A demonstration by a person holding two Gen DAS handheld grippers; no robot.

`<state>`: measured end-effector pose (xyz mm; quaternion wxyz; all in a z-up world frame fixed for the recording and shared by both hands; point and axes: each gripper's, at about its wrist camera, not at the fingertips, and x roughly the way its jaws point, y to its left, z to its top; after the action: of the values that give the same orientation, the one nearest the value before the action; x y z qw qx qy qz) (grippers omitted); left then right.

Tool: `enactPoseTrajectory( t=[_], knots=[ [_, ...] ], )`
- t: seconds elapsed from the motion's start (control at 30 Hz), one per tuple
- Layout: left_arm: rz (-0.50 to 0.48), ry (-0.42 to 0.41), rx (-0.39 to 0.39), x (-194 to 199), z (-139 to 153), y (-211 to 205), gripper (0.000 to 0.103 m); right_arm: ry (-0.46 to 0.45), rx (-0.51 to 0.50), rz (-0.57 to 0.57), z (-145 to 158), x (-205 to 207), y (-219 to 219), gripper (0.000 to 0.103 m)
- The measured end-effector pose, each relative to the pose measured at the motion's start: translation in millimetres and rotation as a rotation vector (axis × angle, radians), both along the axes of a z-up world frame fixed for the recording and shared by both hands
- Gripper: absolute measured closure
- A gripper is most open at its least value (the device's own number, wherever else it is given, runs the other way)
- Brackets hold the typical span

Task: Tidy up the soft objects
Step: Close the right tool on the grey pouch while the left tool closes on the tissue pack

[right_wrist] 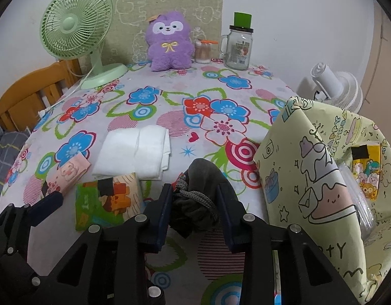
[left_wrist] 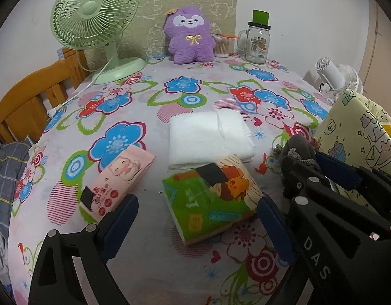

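Note:
My left gripper [left_wrist: 198, 211] is open around the near end of a green and orange tissue pack [left_wrist: 210, 198] lying on the floral tablecloth; the pack also shows in the right wrist view [right_wrist: 106, 200]. A pink tissue pack [left_wrist: 119, 180] lies to its left, and a folded white towel [left_wrist: 210, 137] lies behind it. My right gripper [right_wrist: 195, 198] is shut on a dark grey soft item with a grey cord [right_wrist: 200, 190], just above the table. A pale green cartoon-print fabric bag [right_wrist: 322, 178] stands to the right, with a yellow tissue pack [right_wrist: 368, 167] inside.
At the back stand a green desk fan [left_wrist: 93, 23], a purple plush toy [left_wrist: 189, 38], a cotton swab tub [left_wrist: 222, 47] and a glass jar mug [left_wrist: 256, 43]. A white fan [left_wrist: 335, 78] sits at the right edge. A wooden chair [left_wrist: 30, 101] stands left.

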<state>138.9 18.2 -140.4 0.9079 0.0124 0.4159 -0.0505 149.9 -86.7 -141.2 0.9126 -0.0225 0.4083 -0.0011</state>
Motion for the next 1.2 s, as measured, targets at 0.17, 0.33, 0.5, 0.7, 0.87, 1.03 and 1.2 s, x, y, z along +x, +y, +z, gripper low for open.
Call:
enactPoseTrajectory(
  t=[0.17,0.33,0.5,0.7,0.87,1.03,1.2],
  knots=[
    [-0.018,-0.006,-0.037,3,-1,0,0.022,0.005,0.008,-0.001,0,2,-2,0.065],
    [-0.021,-0.026,-0.04,1,1,0,0.037,0.011,0.023,0.007,0,2,-2,0.065],
    [-0.019,-0.04,-0.045,-3,5,2,0.053,-0.001,0.026,0.017,3,0,2,0.065],
    [-0.017,-0.044,-0.053,-11,7,5,0.06,-0.003,0.028,0.031,4,-6,6,0.065],
    [-0.007,-0.042,-0.046,-22,9,10,0.06,-0.002,0.019,0.05,4,-11,11,0.065],
    [-0.004,-0.046,-0.046,-29,10,14,0.035,-0.004,0.019,0.062,5,-15,13,0.065],
    [-0.045,-0.091,-0.03,-30,16,8,0.02,-0.021,0.007,0.046,11,-17,9,0.066]
  ],
)
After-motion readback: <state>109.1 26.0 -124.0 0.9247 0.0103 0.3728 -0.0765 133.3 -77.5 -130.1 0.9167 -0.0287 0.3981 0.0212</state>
